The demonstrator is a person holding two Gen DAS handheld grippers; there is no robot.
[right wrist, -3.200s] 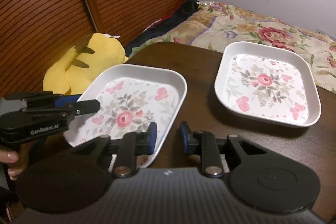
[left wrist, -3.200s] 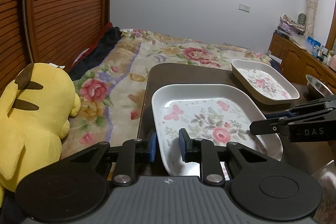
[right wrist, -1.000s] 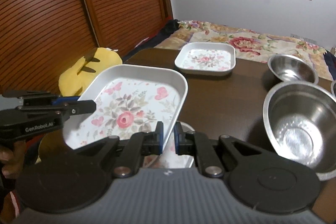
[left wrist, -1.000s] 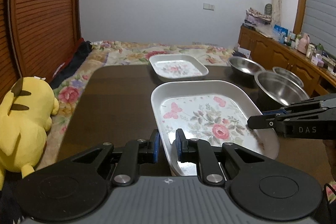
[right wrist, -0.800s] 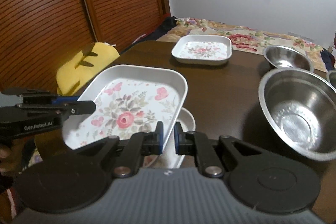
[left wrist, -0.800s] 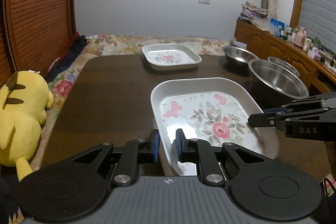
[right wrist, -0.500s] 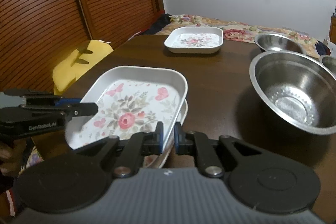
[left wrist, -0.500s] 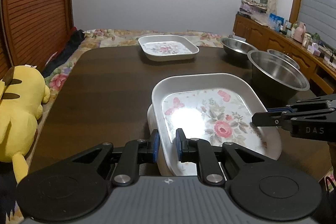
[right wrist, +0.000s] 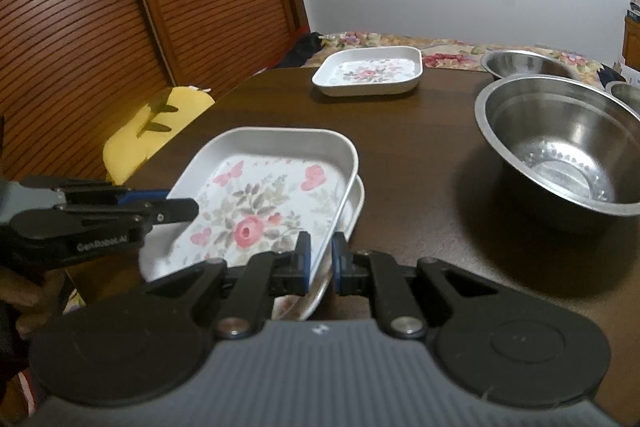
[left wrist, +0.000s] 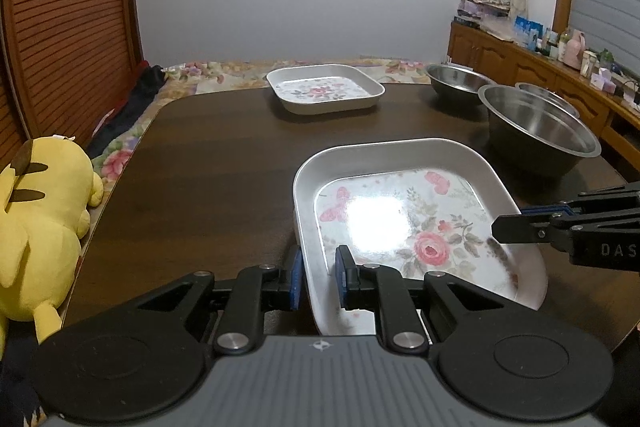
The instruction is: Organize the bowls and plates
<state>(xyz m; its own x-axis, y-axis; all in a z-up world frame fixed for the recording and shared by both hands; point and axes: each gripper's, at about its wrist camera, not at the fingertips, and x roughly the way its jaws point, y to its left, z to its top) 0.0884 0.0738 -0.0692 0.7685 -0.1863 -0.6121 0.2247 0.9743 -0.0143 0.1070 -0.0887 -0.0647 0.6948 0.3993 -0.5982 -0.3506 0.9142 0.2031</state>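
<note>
Lowered since a second ago, the floral plate (left wrist: 404,211) you carry sits over a second plate (right wrist: 357,201); left gripper (left wrist: 319,277) and right gripper (right wrist: 319,263) pinch opposite rims above the desk (left wrist: 208,179).

The dark wooden table (left wrist: 224,163) carries a white square floral plate (left wrist: 404,223) at its near edge, resting on another white plate (right wrist: 354,203) beneath it. The left tool (left wrist: 318,279) clamps its left rim, the right tool (right wrist: 320,261) its right rim. A second white square floral plate (left wrist: 324,91) sits at the far edge. Right of the near plate stands a large steel bowl (right wrist: 568,147), with a smaller steel bowl (left wrist: 458,81) behind it. A yellow plush toy (left wrist: 38,227) lies left of the table, and a floral bedspread (left wrist: 224,75) lies beyond.
</note>
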